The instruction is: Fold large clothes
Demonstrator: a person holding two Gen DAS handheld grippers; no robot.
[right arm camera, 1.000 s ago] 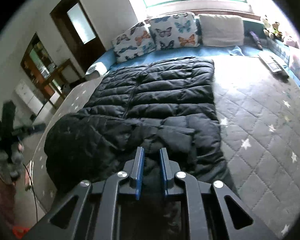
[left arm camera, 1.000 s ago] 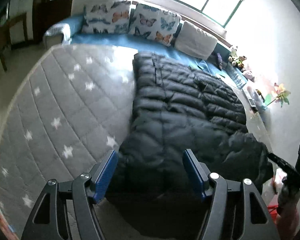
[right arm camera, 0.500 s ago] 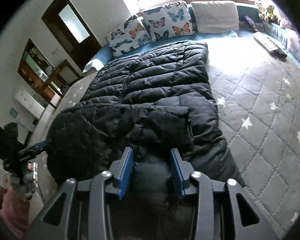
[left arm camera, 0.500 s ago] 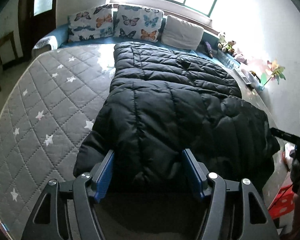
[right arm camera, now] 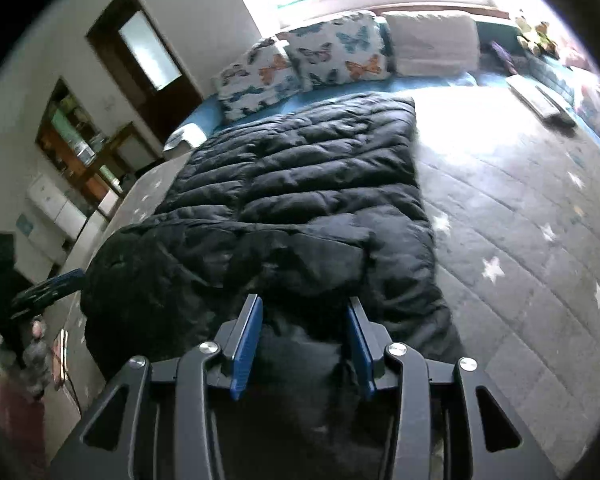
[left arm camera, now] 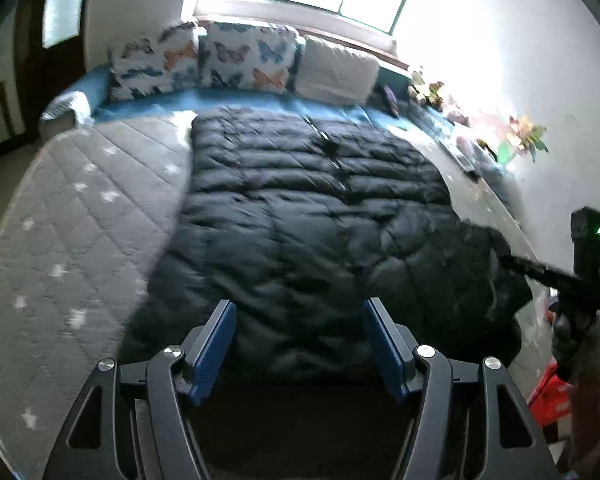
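Left gripper (left arm camera: 300, 340) has swung across; coat (left arm camera: 300, 208) runs lengthwise ahead, our left jaws wide, right gripper (right arm camera: 304, 336) closing around its hem

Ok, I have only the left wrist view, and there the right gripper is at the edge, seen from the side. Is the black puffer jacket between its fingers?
Observer: Yes. In the right wrist view, dark fabric of the black puffer jacket lies between the blue pads of the right gripper, and its jaws are closing.
Operator: And what is beside the jacket on that side of the bed?
Observer: Only the grey star-print mattress cover shows there, from the jacket's edge to the rim of the view.
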